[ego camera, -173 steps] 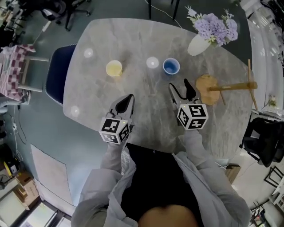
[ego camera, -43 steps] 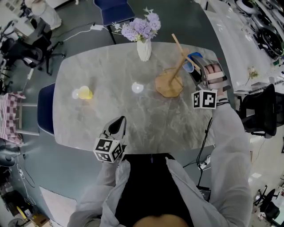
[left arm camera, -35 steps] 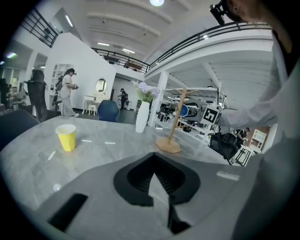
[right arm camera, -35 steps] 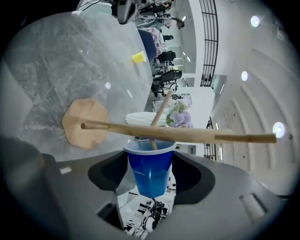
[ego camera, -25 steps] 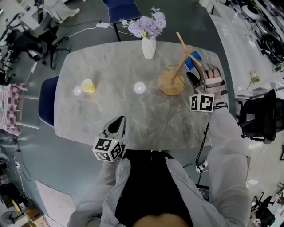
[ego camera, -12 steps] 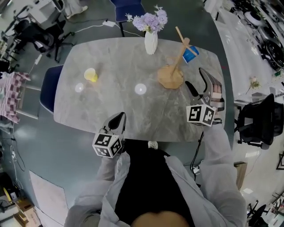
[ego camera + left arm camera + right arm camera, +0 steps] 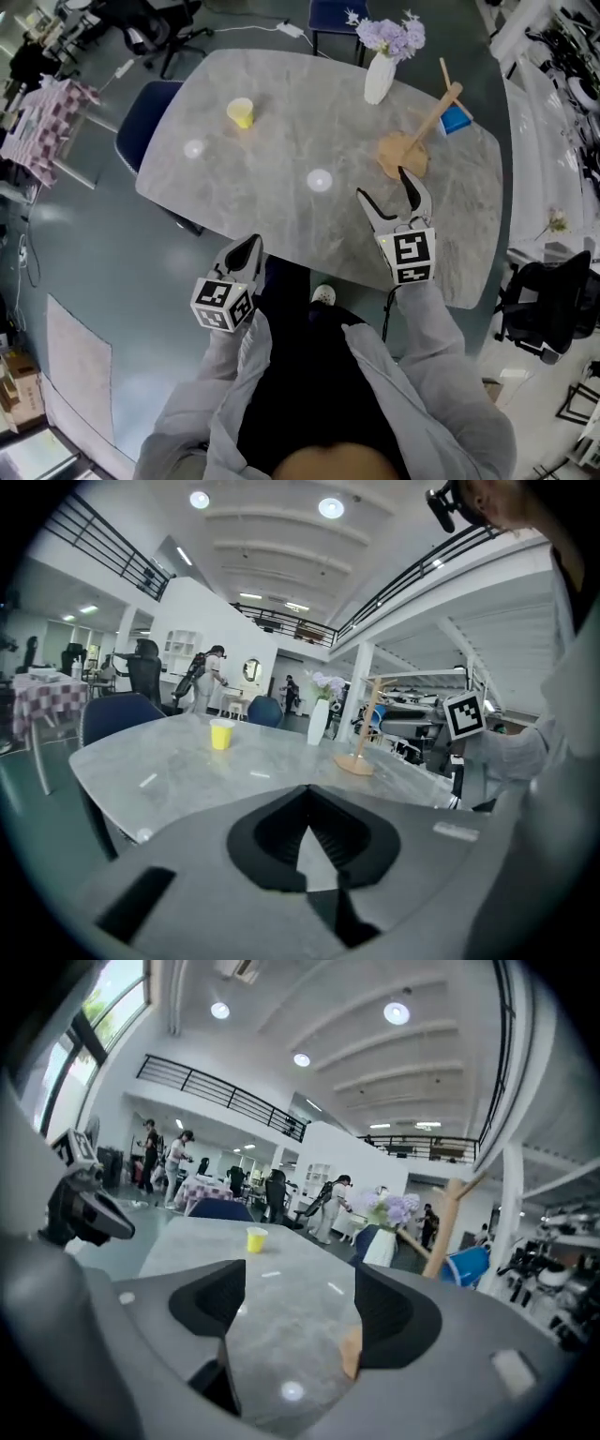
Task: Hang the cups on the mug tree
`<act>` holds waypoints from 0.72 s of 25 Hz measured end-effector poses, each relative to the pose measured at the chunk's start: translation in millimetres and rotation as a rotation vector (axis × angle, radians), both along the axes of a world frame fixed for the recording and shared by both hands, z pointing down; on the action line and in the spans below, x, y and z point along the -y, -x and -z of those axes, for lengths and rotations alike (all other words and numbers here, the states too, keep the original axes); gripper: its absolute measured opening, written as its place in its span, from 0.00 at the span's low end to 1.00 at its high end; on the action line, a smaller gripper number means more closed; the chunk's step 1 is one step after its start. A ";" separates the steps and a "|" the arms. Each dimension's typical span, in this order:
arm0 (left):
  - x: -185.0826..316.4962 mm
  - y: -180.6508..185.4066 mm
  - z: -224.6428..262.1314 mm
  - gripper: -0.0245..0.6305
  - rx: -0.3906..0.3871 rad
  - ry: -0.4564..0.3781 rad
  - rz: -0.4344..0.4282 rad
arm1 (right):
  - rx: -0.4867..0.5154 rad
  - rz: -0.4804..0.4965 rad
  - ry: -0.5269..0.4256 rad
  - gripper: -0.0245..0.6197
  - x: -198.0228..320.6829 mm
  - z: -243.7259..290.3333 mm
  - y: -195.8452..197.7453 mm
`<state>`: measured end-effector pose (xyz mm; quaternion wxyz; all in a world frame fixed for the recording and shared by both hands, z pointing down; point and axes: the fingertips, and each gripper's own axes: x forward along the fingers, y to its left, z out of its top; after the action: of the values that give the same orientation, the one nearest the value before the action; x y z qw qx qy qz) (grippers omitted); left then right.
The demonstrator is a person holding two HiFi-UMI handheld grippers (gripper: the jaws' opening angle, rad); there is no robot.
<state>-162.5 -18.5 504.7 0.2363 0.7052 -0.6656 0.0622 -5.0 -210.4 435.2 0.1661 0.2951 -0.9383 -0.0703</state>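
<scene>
Right gripper (image 7: 383, 185) has pulled back from the tree (image 7: 420, 131); jaws wide, closing slightly, empty. Left gripper (image 7: 249, 246) pinched together, holding nothing. Blue cup (image 7: 457, 120) hangs at 2 o'clock. Yellow cup (image 7: 240, 112) stands upright, far at left's 12 o'clock; left looks nearer.

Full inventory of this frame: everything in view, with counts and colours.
table: 1, grey marble, centre
yellow cup: 1, yellow, upright, table's far left
blue cup: 1, blue, on a mug tree peg
mug tree: 1, wood, table's far right
vase: 1, white with purple flowers, far edge
chairs: 2, blue, at left and far edges
office chair: 1, black, right
checked cloth: 1, far left
left hand-held gripper: 1, jaws shut, empty, off the near edge
right hand-held gripper: 1, jaws wide, closing slightly, nothing between, near the tree
</scene>
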 end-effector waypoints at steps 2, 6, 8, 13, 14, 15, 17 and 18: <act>-13.0 15.0 -1.6 0.04 -0.004 0.006 0.054 | 0.008 0.051 0.041 0.62 -9.3 -9.6 29.3; -25.8 36.8 -7.5 0.04 -0.017 0.014 0.123 | -0.025 0.155 0.084 0.62 -20.4 -33.1 87.2; -31.2 51.6 -10.6 0.04 -0.023 0.022 0.157 | -0.020 0.203 0.127 0.62 -25.0 -44.8 119.5; -37.1 107.5 -5.8 0.04 -0.035 0.021 0.225 | -0.010 0.268 0.232 0.62 -20.6 -58.0 209.9; -39.3 121.4 -4.8 0.04 -0.037 0.025 0.239 | -0.005 0.269 0.254 0.63 -17.1 -60.1 229.3; -41.8 135.1 -4.5 0.04 -0.038 0.029 0.256 | 0.000 0.266 0.279 0.63 -12.7 -63.7 248.0; -45.3 161.7 -4.8 0.04 -0.041 0.036 0.292 | 0.012 0.251 0.330 0.64 -0.6 -75.7 282.5; -45.4 174.5 -4.7 0.04 -0.041 0.036 0.308 | 0.016 0.237 0.353 0.64 7.2 -82.5 297.6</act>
<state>-337.0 26.9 509.4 0.2692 0.5915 -0.7597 0.0225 -302.6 -217.7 517.7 0.1982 0.1494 -0.9655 0.0783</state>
